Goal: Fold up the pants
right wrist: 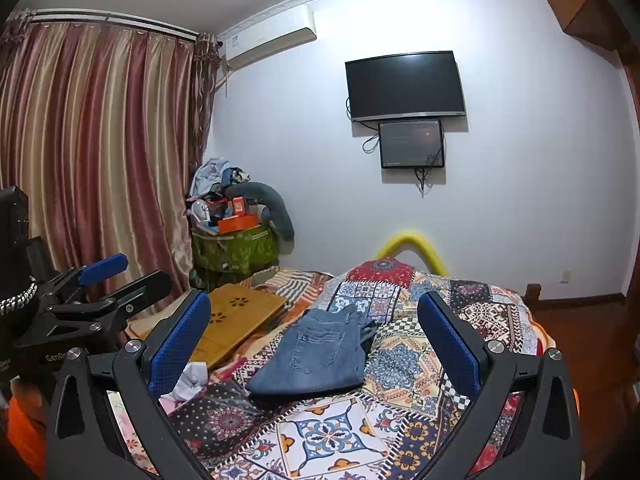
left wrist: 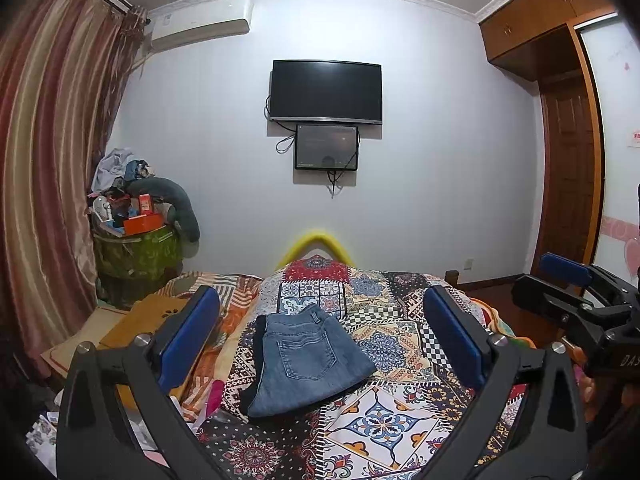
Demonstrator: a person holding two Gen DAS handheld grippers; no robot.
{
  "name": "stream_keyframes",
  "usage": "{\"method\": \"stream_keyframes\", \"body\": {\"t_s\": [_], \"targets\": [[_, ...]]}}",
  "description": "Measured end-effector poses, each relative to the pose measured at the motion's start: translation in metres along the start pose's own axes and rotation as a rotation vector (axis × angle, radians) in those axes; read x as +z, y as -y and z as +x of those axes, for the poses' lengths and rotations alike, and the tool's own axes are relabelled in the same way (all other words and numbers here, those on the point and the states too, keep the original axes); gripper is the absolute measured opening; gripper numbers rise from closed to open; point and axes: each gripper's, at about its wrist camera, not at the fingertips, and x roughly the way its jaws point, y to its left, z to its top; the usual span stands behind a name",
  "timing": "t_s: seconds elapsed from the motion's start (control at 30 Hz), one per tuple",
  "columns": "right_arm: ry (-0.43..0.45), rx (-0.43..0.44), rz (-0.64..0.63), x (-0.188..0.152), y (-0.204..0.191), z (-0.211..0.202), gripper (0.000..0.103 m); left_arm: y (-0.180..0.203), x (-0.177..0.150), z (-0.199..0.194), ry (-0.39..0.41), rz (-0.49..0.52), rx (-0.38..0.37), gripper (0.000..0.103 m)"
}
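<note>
Blue jeans (left wrist: 308,360) lie folded into a compact stack on the patchwork bedspread (left wrist: 384,420), back pocket up; they also show in the right wrist view (right wrist: 320,356). My left gripper (left wrist: 320,336) is open and empty, held above and short of the jeans. My right gripper (right wrist: 316,336) is open and empty too, likewise back from the jeans. The right gripper shows at the right edge of the left wrist view (left wrist: 568,288), and the left gripper at the left edge of the right wrist view (right wrist: 116,280).
A wooden lap tray (right wrist: 236,316) lies on the bed left of the jeans. A crumpled white cloth (right wrist: 190,380) sits near it. A green hamper piled with clutter (right wrist: 236,244) stands by the curtain (right wrist: 92,152). A TV (left wrist: 326,92) hangs on the far wall.
</note>
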Motion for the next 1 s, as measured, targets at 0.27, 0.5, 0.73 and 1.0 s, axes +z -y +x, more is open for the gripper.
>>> {"method": "stream_keyframes", "body": {"t_s": [0.27, 0.5, 0.73, 1.0], "targets": [[-0.002, 0.003, 0.003, 0.0003, 0.0004, -0.0003, 0.103, -0.0012, -0.0018, -0.0001, -0.004, 0.0, -0.02, 0.103], [-0.006, 0.001, -0.001, 0.0017, -0.0002, 0.0003, 0.103, -0.002, -0.0013, 0.0034, -0.021, -0.005, -0.031, 0.103], [-0.006, 0.002, 0.0, 0.0009, -0.0007, 0.0002, 0.103, -0.0023, -0.0016, 0.0048, -0.026, -0.012, -0.027, 0.103], [-0.01, 0.004, 0.0, -0.0009, 0.0006, 0.0005, 0.103, -0.0023, -0.0021, 0.0046, -0.027, -0.011, -0.031, 0.103]]}}
